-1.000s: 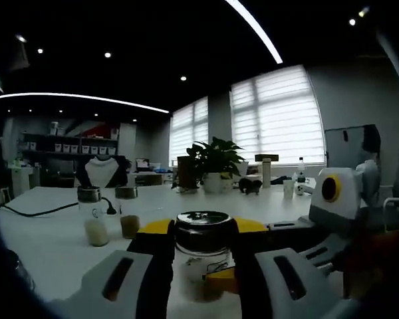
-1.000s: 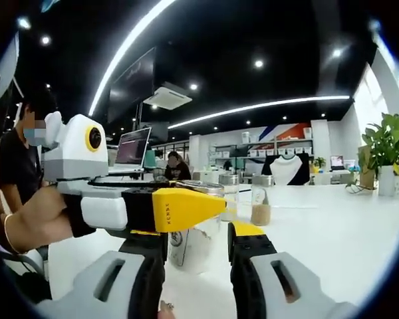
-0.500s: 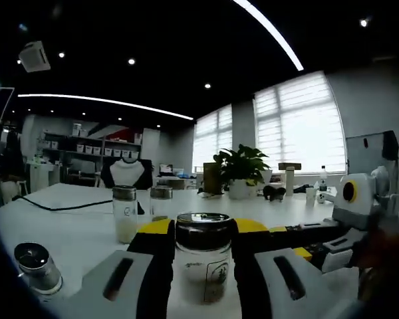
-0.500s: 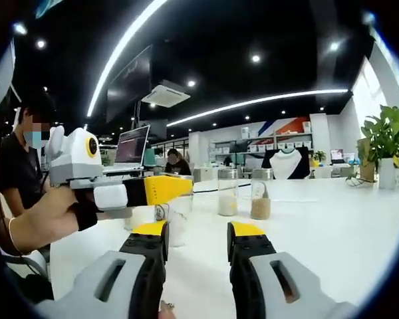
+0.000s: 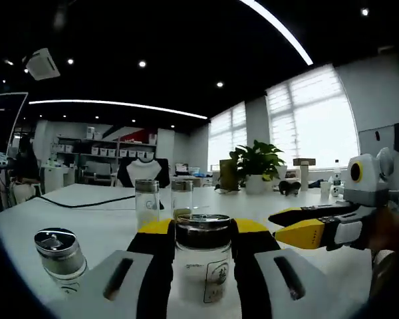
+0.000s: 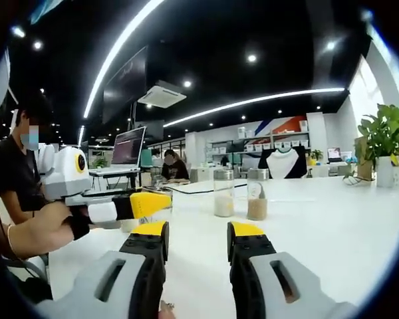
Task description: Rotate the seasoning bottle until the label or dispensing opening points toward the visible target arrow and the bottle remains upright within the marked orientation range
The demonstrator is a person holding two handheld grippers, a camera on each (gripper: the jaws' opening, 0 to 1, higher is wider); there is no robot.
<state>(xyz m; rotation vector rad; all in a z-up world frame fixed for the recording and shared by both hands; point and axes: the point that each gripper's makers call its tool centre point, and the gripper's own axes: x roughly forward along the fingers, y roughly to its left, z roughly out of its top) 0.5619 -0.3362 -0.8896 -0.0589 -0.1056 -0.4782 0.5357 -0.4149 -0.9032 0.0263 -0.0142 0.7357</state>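
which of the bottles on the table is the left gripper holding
The dark-lidded seasoning bottle with a printed label, clamped in the left gripper. The silver-capped shaker and the two tall jars farther back stand free.

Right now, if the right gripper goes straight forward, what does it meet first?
Probably nothing near: bare white table lies ahead of the open right gripper. Two glass jars stand farther along; depth unclear.

Two low gripper cameras over a white table (image 6: 332, 232)
Both look level along their jaws, sharing two far jars (image 5: 147, 203) (image 6: 223, 193).
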